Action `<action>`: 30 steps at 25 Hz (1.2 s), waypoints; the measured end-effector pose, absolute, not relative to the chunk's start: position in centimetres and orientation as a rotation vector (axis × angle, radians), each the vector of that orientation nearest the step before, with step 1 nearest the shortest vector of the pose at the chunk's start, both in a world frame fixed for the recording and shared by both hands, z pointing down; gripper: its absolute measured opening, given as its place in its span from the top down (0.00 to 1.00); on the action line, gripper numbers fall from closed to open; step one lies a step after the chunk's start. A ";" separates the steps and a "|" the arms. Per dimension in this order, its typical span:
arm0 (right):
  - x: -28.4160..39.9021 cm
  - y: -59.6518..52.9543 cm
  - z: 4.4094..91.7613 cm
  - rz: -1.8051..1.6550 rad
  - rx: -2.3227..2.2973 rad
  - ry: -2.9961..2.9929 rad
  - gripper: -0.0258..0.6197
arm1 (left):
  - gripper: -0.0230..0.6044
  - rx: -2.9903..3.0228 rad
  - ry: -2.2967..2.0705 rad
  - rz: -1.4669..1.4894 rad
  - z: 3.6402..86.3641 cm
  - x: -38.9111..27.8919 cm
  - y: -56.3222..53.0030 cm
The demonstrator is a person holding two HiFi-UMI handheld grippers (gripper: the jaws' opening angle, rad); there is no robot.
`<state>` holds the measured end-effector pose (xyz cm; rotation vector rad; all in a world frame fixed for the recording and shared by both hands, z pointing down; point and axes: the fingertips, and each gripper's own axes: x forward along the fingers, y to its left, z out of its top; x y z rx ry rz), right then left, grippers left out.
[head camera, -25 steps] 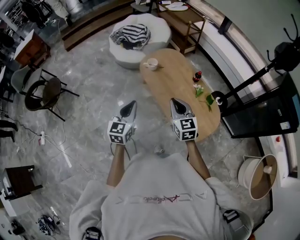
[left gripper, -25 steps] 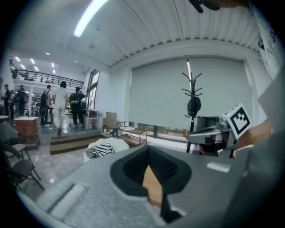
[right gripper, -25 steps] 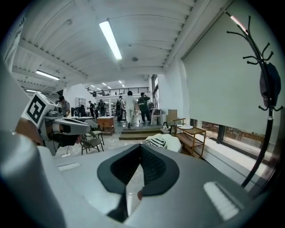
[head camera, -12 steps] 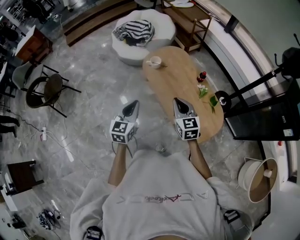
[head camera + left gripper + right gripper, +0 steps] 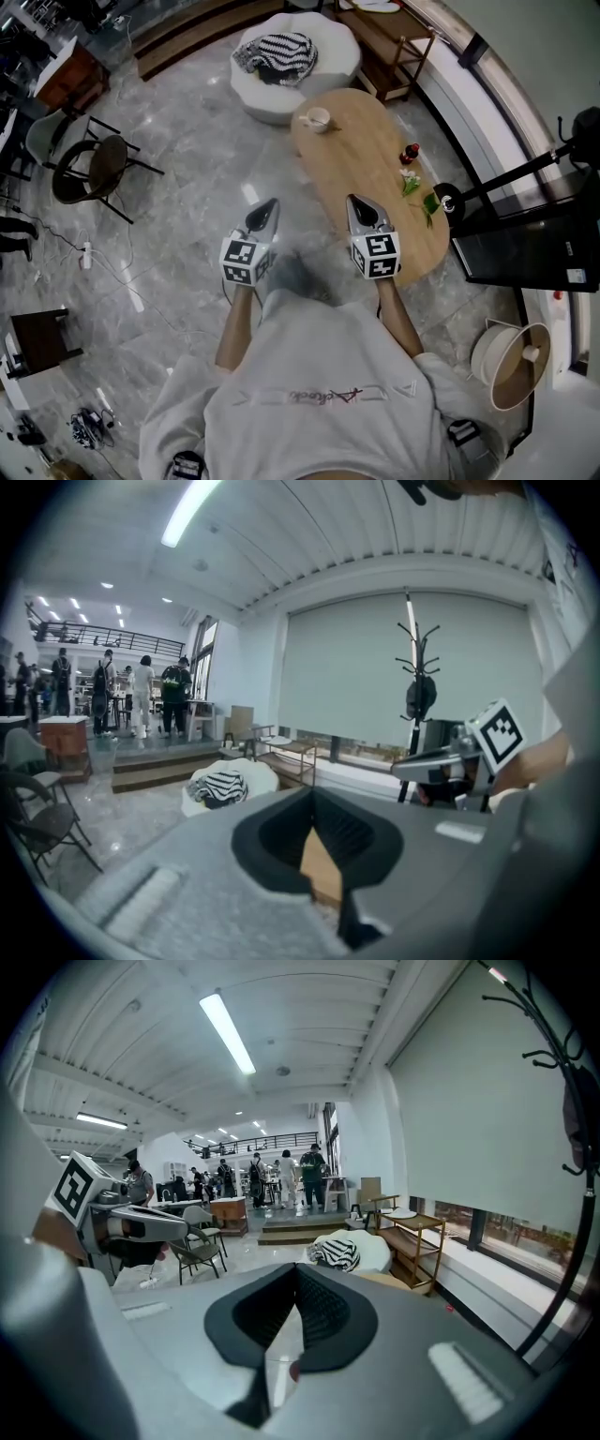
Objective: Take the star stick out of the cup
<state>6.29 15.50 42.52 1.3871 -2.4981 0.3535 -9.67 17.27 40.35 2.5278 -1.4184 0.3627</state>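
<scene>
**Getting closer comes first**

The small white cup (image 5: 316, 119) sits at the oval wooden tabletop's (image 5: 370, 173) eleven o'clock end, well apart from both grippers; the star stick is too small to see. Left gripper (image 5: 269, 202) and right gripper (image 5: 353, 200): fingers pressed together, empty. Approach, spread one pair, pinch the stick above the rim, lift straight. Shirt print (image 5: 309, 397) unreadable.

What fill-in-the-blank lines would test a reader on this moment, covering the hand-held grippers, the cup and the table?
1. The left hand-held gripper and the right hand-held gripper both have their jaws ____, holding nothing.
2. In the head view, only the ____ one overlaps the table.
3. The cup stands at the table's ____ end, not the near one.
4. The cloth on the white seat is ____.

Missing words: shut; right; far; striped.
</scene>
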 end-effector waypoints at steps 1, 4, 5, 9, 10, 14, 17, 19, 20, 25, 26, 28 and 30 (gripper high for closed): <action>6.2 15.3 42.5 0.351 1.384 -2.500 0.96 | 0.96 2.527 -1.421 0.359 40.3 -9.8 17.1; 5.8 14.5 42.5 0.342 1.376 -2.505 0.96 | 0.96 2.527 -1.425 0.350 40.5 -10.3 16.3; 5.7 14.2 42.5 0.340 1.376 -2.507 0.96 | 0.96 2.525 -1.430 0.347 40.5 -10.4 15.9; 5.4 12.5 42.6 0.329 1.369 -2.514 0.96 | 0.96 2.531 -1.440 0.341 40.6 -10.8 14.2; 5.4 12.0 42.7 0.327 1.368 -2.514 0.96 | 0.96 2.528 -1.441 0.343 40.8 -11.0 13.9; 4.7 9.3 43.2 0.321 1.370 -2.517 0.96 | 0.96 2.516 -1.459 0.339 41.3 -12.3 11.7; 3.6 7.2 43.5 0.315 1.350 -2.520 0.96 | 0.96 2.505 -1.482 0.330 41.4 -13.5 9.4; 2.8 5.6 43.9 0.314 1.341 -2.514 0.96 | 0.96 2.506 -1.483 0.322 41.6 -14.3 7.6; 2.2 4.8 43.9 0.314 1.338 -2.512 0.96 | 0.96 2.507 -1.479 0.320 41.8 -14.7 6.7; 0.8 0.3 43.9 0.310 1.338 -2.501 0.96 | 0.96 2.513 -1.438 0.318 42.4 -15.6 1.7; 0.7 -0.7 43.9 0.312 1.344 -2.493 0.96 | 0.96 2.514 -1.427 0.319 42.5 -15.6 0.7; 0.8 -2.8 44.0 0.321 1.361 -2.477 0.96 | 0.96 2.517 -1.404 0.322 42.5 -15.5 -1.7; 0.8 -5.3 43.8 0.335 1.381 -2.460 0.96 | 0.96 2.527 -1.378 0.323 42.4 -15.6 -4.3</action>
